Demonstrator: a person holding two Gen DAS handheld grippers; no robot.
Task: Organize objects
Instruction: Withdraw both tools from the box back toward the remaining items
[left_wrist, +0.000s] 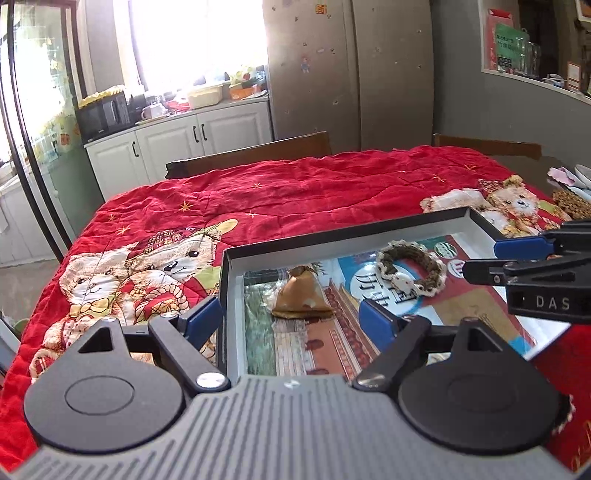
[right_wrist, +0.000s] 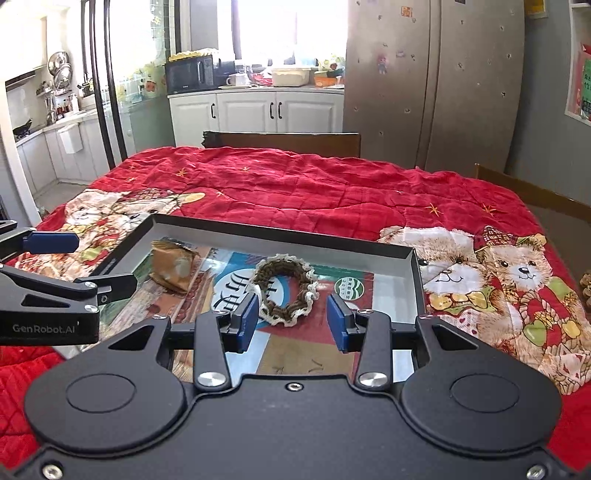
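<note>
A shallow black-rimmed tray (left_wrist: 332, 232) (right_wrist: 280, 230) with a printed bottom lies on the red quilt. In it lie a tan pyramid-shaped pouch (left_wrist: 301, 297) (right_wrist: 171, 267) and a brown-and-cream crocheted ring (left_wrist: 410, 267) (right_wrist: 286, 291). My left gripper (left_wrist: 291, 321) is open and empty, its fingers on either side of the tray's left wall, with the pouch just ahead. My right gripper (right_wrist: 291, 319) is open and empty, with the ring just ahead between its pads. Each gripper shows in the other's view: the right (left_wrist: 532, 258), the left (right_wrist: 62, 266).
The red bear-print quilt (left_wrist: 295, 192) (right_wrist: 314, 184) covers the table. Wooden chair backs (left_wrist: 251, 153) (right_wrist: 284, 142) stand behind it. Small items (left_wrist: 570, 199) lie at the table's right edge. Cabinets and a fridge stand further back.
</note>
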